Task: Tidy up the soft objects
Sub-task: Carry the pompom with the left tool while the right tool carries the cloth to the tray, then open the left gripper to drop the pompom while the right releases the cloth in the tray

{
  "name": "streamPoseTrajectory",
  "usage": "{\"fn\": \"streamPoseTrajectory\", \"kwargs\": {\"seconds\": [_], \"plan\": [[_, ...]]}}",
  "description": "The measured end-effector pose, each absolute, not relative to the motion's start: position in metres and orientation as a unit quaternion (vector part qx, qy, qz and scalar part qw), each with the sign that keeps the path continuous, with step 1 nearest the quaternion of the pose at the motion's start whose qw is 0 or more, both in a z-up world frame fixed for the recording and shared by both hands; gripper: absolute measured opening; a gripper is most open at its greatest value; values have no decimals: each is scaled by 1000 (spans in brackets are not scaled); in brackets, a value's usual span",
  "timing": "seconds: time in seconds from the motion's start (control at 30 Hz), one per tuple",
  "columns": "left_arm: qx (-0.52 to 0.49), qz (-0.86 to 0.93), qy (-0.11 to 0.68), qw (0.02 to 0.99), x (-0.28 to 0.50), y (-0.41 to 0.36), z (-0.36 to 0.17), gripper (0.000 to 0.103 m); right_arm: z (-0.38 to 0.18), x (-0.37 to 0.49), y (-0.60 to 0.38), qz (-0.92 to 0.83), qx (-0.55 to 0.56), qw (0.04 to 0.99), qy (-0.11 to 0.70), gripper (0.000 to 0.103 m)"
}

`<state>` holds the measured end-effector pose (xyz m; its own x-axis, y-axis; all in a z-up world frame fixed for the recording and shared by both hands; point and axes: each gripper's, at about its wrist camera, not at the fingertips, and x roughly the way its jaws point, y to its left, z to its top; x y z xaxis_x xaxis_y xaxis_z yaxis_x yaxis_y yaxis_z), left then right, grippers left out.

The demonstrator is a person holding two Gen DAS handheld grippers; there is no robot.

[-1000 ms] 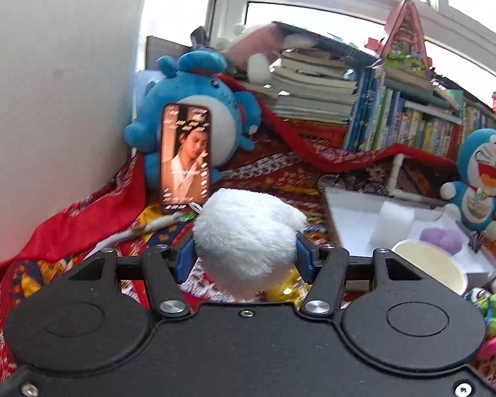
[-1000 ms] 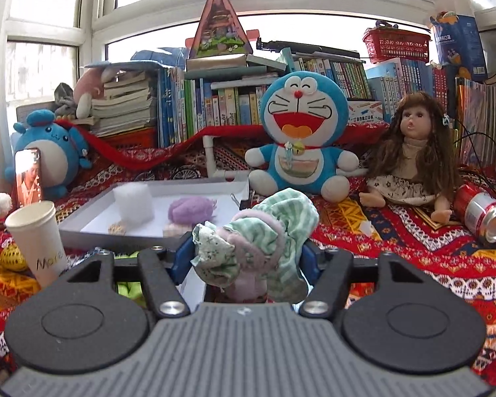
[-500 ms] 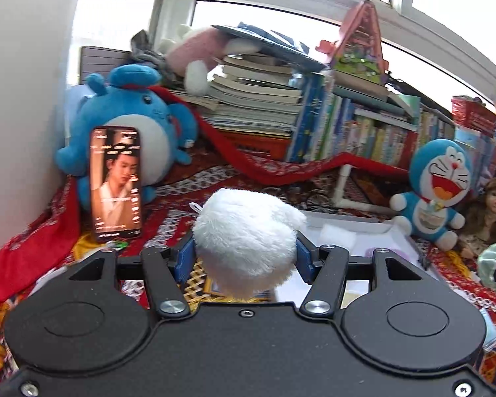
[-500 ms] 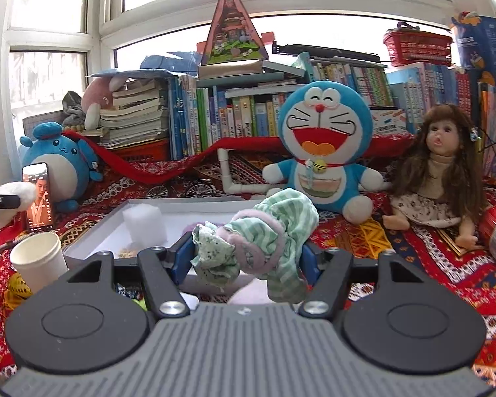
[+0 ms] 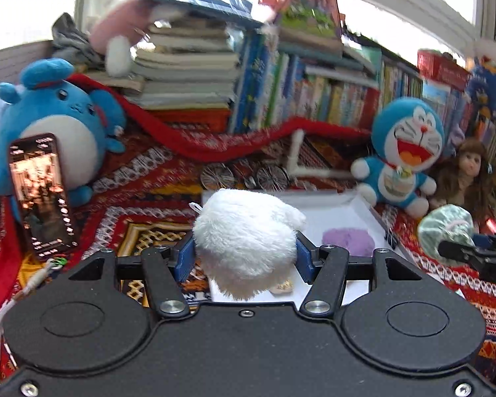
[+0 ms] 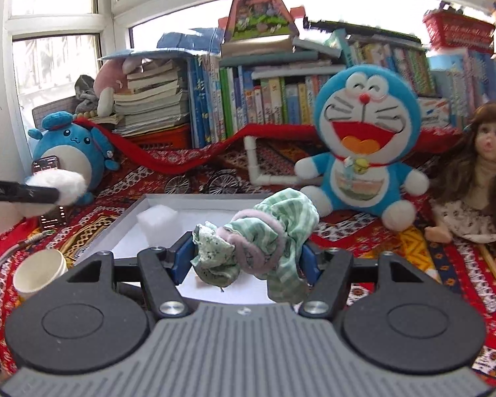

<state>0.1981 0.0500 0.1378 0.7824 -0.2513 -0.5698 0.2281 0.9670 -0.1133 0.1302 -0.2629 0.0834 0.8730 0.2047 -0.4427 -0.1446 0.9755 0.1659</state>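
Note:
My left gripper [image 5: 244, 254] is shut on a white fluffy ball [image 5: 244, 241], held above the near left corner of a white tray [image 5: 360, 206]. A purple fuzzy lump [image 5: 349, 241] lies in that tray. My right gripper [image 6: 246, 258] is shut on a bundle of green striped and floral cloth with a pink band [image 6: 264, 235], above the tray's near edge [image 6: 122, 228]. A white foam block [image 6: 157, 221] stands in the tray. Each gripper shows in the other's view: the cloth bundle [image 5: 446, 228] at right, the white ball [image 6: 61, 185] at left.
A blue Doraemon plush [image 6: 363, 145], a long-haired doll [image 6: 479, 172] and a round blue plush [image 5: 56, 122] with a phone [image 5: 41, 195] leaning on it stand around the tray. Books [image 6: 274, 99] line the window behind. A paper cup [image 6: 39, 273] stands at front left.
Both grippers have risen and moved toward the tray with their loads still held. The left view has swung right, off the wall, so the tray and Doraemon now face it.

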Motion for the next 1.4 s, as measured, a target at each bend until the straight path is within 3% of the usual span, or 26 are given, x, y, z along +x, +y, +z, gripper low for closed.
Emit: {"fn": "streamPoseTrajectory", "kwargs": {"seconds": [0.63,1.4], "plan": [[-30,-149,498,854,293,-8,95,57,60,213,-239,115,90,918,369,67],[-18,-113,530,840,342,-30,67,57,41,271,-224,113,128,911,376,67]]}}
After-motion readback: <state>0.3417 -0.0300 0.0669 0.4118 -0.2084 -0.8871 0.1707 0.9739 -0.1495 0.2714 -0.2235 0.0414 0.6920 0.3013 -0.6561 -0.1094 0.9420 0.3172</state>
